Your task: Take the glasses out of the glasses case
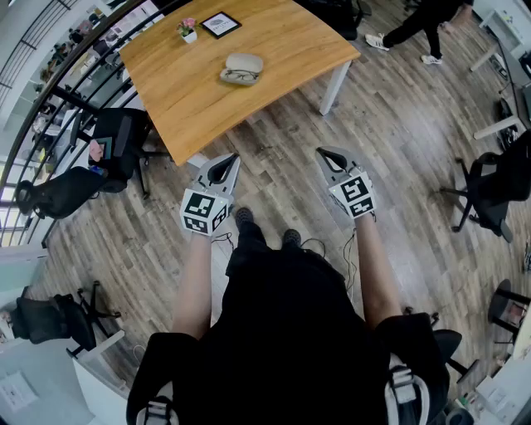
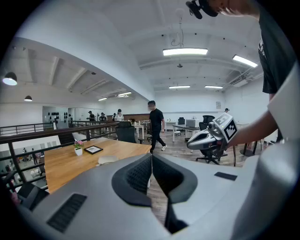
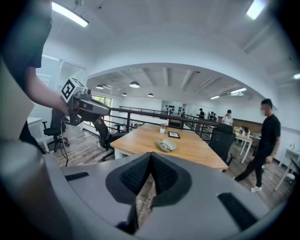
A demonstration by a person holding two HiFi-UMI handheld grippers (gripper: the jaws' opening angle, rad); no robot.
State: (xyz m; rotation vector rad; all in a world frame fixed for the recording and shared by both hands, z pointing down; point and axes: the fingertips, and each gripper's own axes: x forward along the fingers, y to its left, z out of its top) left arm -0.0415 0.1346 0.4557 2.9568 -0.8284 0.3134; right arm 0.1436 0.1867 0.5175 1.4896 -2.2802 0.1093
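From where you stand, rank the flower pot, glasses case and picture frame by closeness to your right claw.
Right gripper view:
1. glasses case, mid-table
2. picture frame, behind it
3. flower pot, left of the frame, slightly farther

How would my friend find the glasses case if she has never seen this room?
Look for the big wooden table. Near its middle lies the glasses case, apart from the little pot of pink flowers and the black picture frame at the far end. It is the only pale, rounded, shell-like thing there, with glasses showing in it.
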